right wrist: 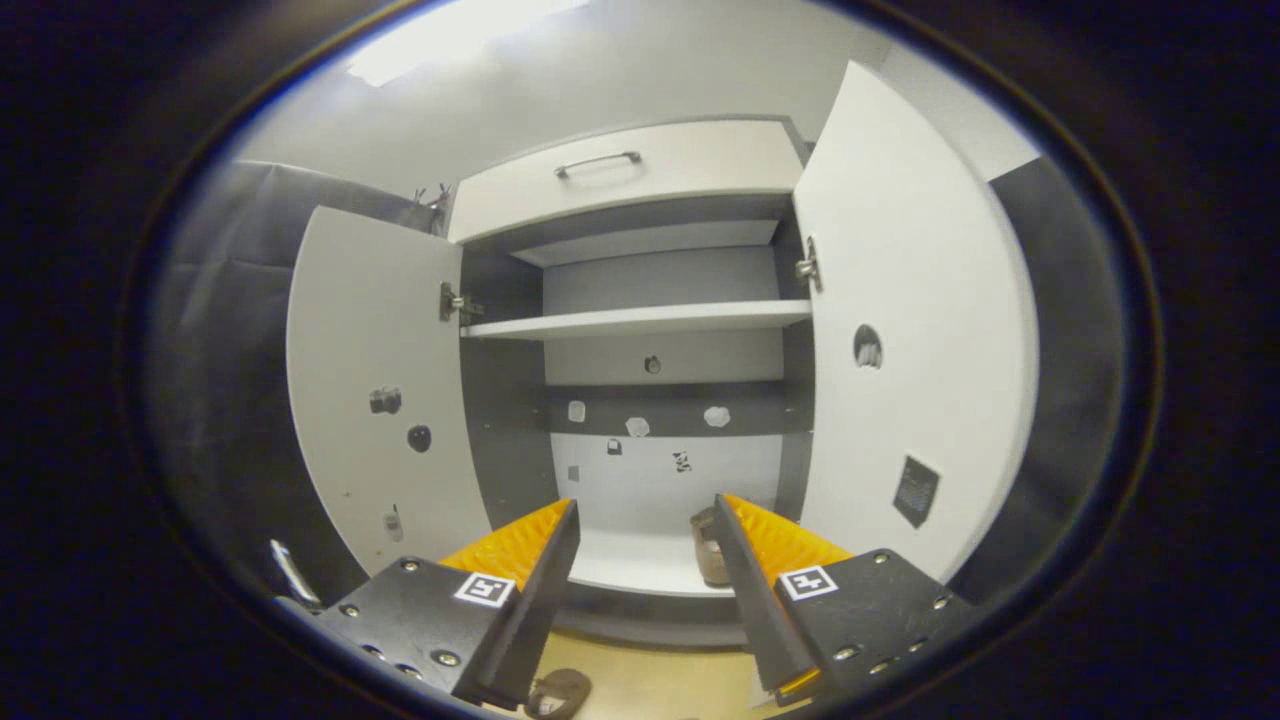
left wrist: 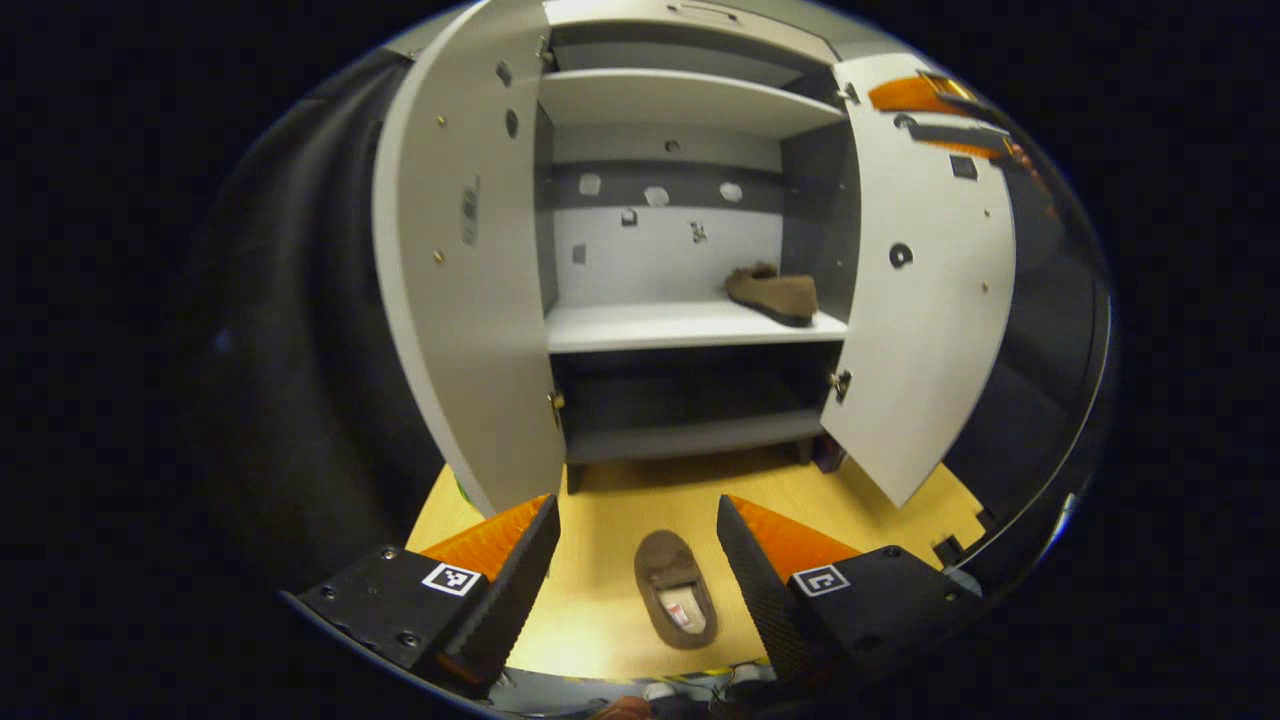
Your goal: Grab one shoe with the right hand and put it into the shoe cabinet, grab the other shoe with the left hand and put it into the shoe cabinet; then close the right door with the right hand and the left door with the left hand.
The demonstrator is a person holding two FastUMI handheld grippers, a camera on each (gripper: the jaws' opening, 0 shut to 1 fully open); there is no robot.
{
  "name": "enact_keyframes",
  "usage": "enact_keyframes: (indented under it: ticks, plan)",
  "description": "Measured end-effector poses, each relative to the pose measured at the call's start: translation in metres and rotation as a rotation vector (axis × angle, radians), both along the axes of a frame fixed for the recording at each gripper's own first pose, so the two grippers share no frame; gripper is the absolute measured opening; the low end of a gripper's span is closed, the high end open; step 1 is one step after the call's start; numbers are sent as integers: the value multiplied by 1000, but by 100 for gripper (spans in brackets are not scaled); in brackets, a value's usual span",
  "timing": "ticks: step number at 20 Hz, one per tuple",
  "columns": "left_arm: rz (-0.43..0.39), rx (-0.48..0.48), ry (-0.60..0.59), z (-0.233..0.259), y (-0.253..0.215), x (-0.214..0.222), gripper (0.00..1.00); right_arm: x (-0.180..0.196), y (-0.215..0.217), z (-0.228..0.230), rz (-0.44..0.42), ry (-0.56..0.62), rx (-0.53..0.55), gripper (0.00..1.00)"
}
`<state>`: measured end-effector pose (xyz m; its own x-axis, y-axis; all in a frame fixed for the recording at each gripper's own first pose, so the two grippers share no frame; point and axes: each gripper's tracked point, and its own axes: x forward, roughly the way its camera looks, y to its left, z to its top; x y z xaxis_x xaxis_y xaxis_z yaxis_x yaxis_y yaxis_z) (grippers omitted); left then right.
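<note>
Cabinet [left wrist: 690, 325] fills the frame's centre with both doors swung wide, one brown shoe [left wrist: 775, 293] already resting on its middle shelf. Second shoe [left wrist: 675, 600] lies on the wooden floor at lower centre, framed by the left gripper [left wrist: 635, 560], jaws released, seemingly lined up for pickup. Right gripper [right wrist: 645, 560] hangs released facing the shelves.

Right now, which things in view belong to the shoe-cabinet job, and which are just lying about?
Job:
- shoe on the floor, between the open left hand-held gripper fingers
- shoe on the middle shelf
- left door, open
- right door, open
- right hand-held gripper, open

Lying about:
- top drawer with handle
- upper shelf
</note>
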<state>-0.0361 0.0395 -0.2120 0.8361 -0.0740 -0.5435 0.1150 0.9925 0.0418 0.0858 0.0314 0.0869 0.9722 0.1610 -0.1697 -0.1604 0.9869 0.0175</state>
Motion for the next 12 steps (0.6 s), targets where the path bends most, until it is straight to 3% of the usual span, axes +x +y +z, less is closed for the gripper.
enact_keyframes:
  ticks: [1, 7, 12]
  plan:
    - [-17, 3, 34, -13, -2, -2, 97, -7, -10, 7, -28, -16, -15, 81]
    - [-87, 19, 295, -119, -8, -7, 96, -50, -48, 44, -133, -81, -53, 81]
    - [-89, 68, 468, -198, 4, -4, 95, -74, -67, 51, -204, -108, -104, 81]
